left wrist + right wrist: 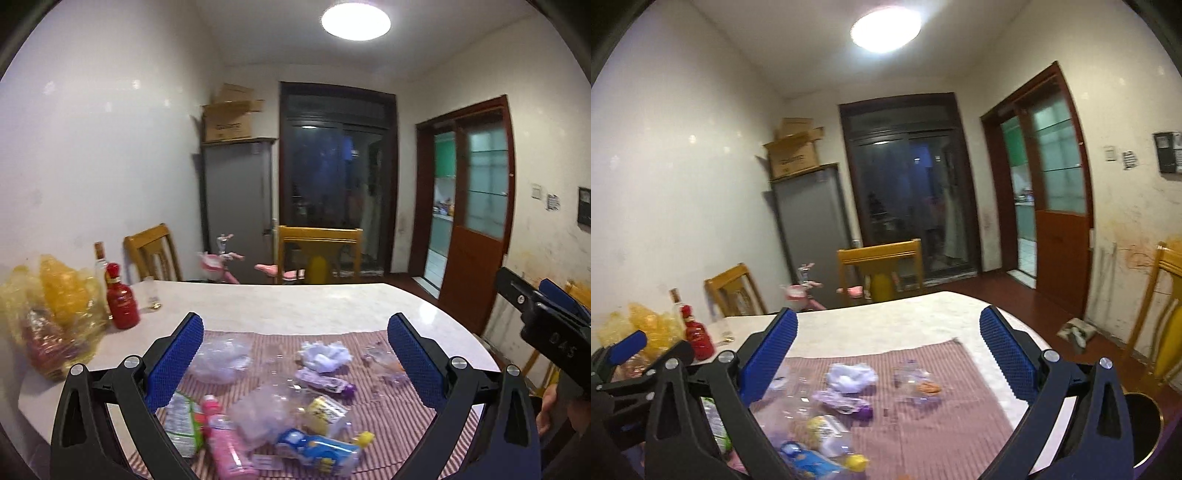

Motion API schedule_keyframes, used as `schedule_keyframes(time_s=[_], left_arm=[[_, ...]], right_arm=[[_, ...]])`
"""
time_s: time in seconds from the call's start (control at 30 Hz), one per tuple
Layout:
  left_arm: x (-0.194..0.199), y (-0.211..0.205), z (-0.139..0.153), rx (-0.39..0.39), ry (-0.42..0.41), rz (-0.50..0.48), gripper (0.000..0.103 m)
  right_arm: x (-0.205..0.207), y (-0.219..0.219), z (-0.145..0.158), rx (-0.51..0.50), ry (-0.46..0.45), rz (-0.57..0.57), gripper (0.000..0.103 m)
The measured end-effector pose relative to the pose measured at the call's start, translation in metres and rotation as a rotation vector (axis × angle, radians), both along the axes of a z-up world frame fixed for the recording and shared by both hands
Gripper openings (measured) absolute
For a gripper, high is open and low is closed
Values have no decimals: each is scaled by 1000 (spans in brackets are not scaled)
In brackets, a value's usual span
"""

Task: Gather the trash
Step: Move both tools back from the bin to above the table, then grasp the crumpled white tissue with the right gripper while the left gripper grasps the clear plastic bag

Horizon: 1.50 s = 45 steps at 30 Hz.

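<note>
the pink bottle (227,446) runs off the bottom edge; the green packet (714,424) hides behind a finger; wrapper print is too blurred to read.

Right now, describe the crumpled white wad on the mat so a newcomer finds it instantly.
Start at the pale table and the striped pink mat on its near end. On the mat's far half, near the middle, sits the crumpled white wad, just beyond a purple wrapper. It is the only opaque white, fluffy item; its neighbours are clear plastic or coloured packaging.
</note>
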<state>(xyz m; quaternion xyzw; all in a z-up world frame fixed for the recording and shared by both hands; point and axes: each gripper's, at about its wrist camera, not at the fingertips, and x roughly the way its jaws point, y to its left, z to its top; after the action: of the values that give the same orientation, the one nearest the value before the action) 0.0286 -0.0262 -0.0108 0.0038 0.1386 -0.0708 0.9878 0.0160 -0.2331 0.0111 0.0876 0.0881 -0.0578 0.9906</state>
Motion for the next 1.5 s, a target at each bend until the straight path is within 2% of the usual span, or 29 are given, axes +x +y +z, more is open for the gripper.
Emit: schedule_keyframes(time_s=[0.23,0.43,0.53,0.67,0.93,1.03,1.17,1.23,1.37,1.43,1.5], left_arm=[[-2,19,3,-14,-5,43,97],[-4,25,2,-4,7,57,97],[-5,35,-1,15,18,101,97],[-1,47,-5,-10,41,134,97],[8,51,-15,-13,61,122,97],[18,52,-22,-8,83,108,97],[34,58,-31,-21,119,118,97],[45,62,-37,-22,137,129,97],[64,70,-45,-21,161,164,97],[76,76,-49,-37,178,185,97],[89,82,-54,-54,200,202,97]], right_arm=[[8,17,6,-5,7,59,99],[6,13,5,2,11,53,99],[3,10,6,4,5,45,99],[1,8,1,8,2,47,99],[11,7,-4,-30,35,53,99],[35,7,-10,-89,76,81,99],[100,10,-28,-162,211,229,99],[144,17,-44,-214,315,349,98],[221,43,-84,-381,470,499,92],[251,53,-103,-425,539,559,87],[296,64,-133,-414,649,619,80]])
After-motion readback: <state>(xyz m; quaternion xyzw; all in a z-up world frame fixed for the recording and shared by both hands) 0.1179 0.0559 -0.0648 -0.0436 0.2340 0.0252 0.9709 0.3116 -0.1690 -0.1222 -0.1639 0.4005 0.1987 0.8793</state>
